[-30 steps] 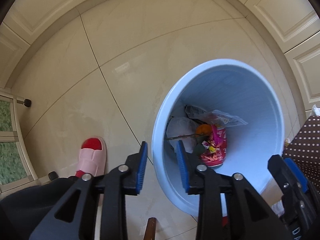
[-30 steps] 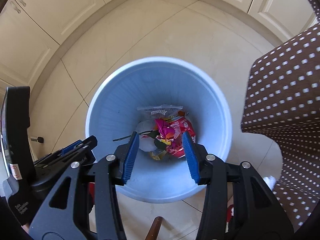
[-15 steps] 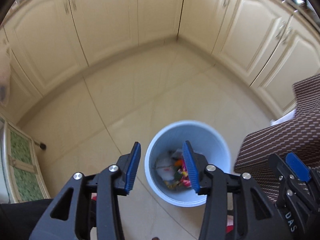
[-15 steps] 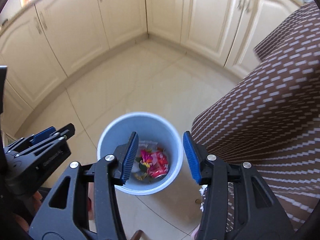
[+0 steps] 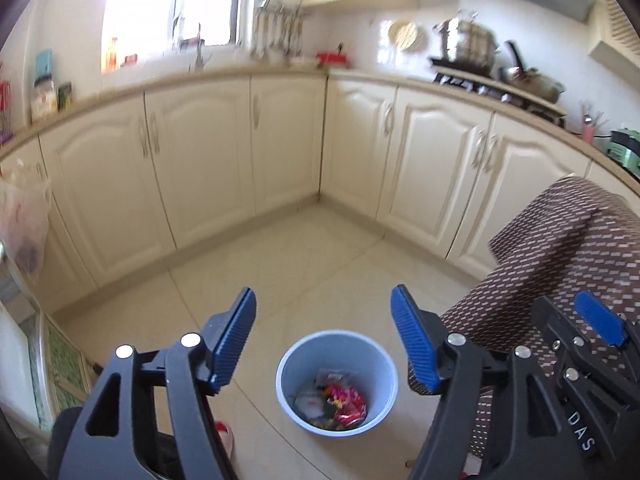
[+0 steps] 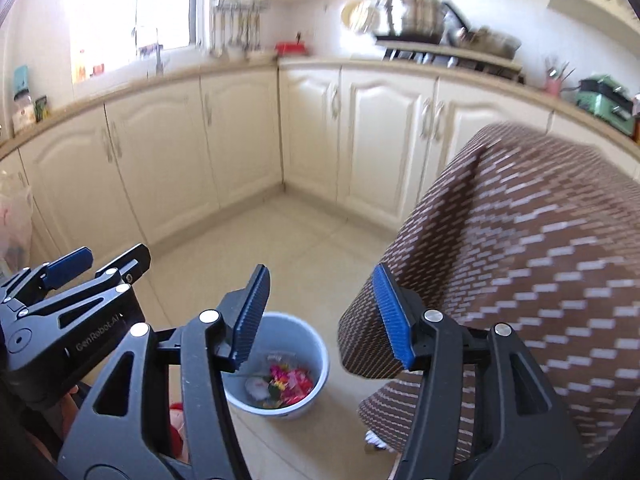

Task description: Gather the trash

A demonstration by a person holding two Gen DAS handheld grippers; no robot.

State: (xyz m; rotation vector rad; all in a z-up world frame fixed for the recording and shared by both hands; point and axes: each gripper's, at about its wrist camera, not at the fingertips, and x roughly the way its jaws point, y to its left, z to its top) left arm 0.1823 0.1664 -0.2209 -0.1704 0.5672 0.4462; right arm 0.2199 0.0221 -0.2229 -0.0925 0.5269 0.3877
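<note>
two ribbed blue-padded tools, left (image 5: 323, 334) and right (image 6: 320, 314), opening, empty, round pale-blue bin (image 5: 337, 381), crinkly wrappers (image 5: 347, 400)

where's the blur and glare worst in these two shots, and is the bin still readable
Left wrist view: window blown out white, cabinets and countertop items softly smeared, bin fairly sharp with colourful wrappers legible. Right wrist view: heavier motion blur, tablecloth dots streaked, pots smeared, window glare again; bin still readable, partly behind a gripper finger.
</note>
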